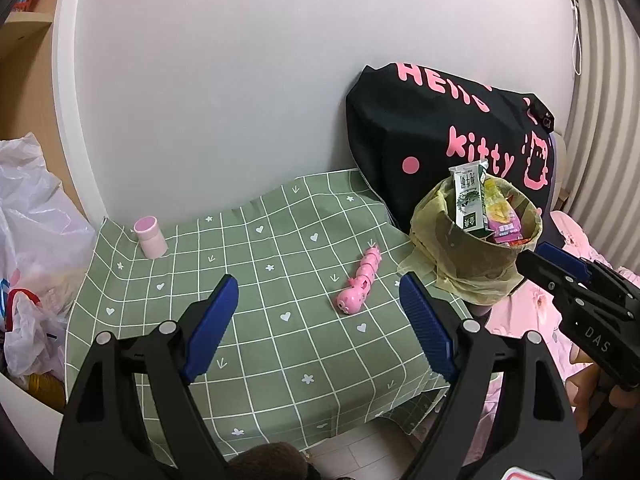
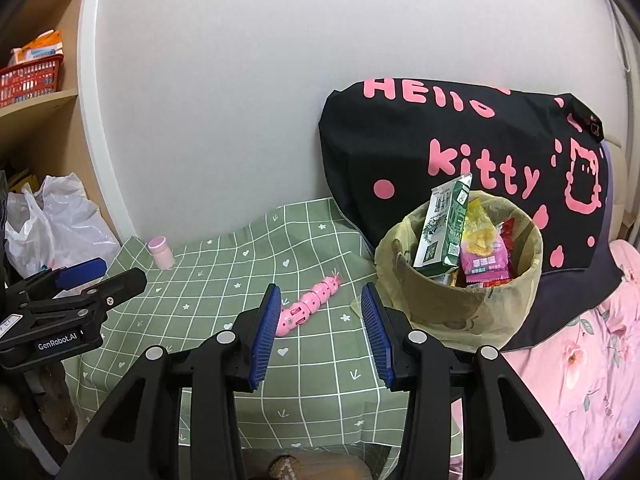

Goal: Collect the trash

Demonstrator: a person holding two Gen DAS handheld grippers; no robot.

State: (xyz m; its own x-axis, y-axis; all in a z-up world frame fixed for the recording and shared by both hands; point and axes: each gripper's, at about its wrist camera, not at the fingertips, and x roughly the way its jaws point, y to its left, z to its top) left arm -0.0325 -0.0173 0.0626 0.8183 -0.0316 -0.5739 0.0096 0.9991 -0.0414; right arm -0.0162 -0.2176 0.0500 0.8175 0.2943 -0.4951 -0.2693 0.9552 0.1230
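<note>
Green checked tablecloth (image 1: pixel 280 344), white wall (image 1: pixel 240 80)

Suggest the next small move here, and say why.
Probably back both tools away: the left tool and right tool are open and empty, the bin already holds a carton and wrappers, and only a pink toy and small pink bottle remain on the cloth.
</note>
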